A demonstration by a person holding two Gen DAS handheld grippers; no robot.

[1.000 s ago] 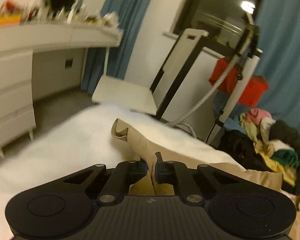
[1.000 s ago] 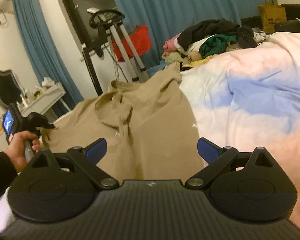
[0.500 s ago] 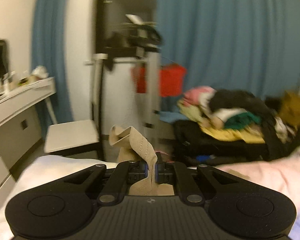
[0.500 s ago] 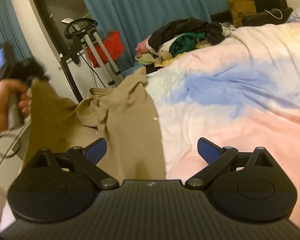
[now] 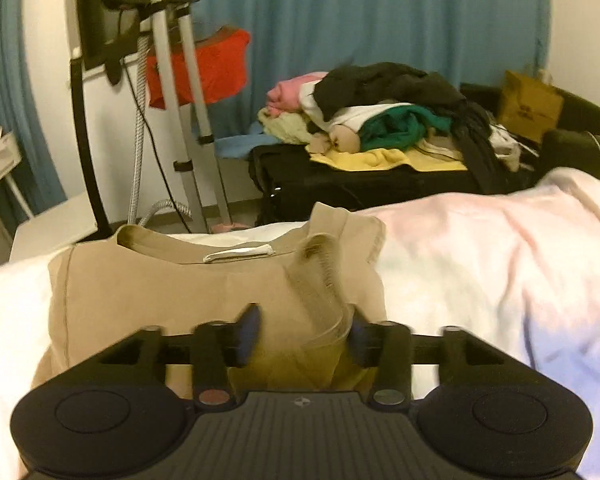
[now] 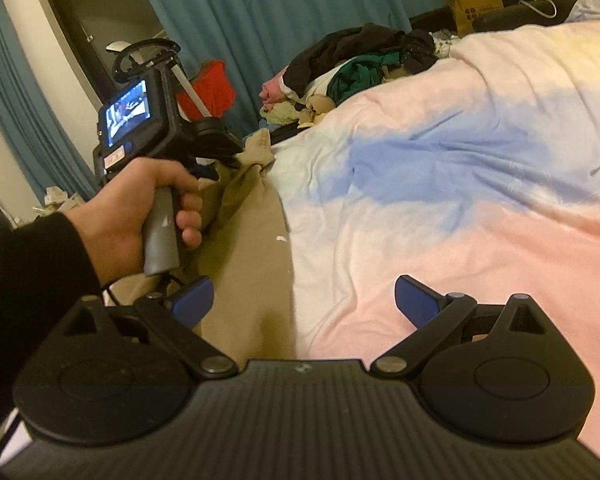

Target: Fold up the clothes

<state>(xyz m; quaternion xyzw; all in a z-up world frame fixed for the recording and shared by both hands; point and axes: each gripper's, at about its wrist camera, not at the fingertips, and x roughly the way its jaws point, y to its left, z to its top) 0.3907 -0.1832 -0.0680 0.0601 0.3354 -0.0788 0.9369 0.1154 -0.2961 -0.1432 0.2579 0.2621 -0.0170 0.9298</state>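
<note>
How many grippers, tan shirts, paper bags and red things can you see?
Grippers: 2, left gripper and right gripper
Tan shirt: 1
Paper bag: 1
Red cloth: 1
Total: 5

left claw parted, right claw wide

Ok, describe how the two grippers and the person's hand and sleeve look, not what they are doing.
Both grippers are matte black with ribbed bodies, round side caps, silver pivot screws and blue finger pads: left gripper, right gripper. Seen from the right wrist, the left one has a grey handle, a small lit screen and a thin black cable. The left hand is bare, below a black sleeve.
</note>
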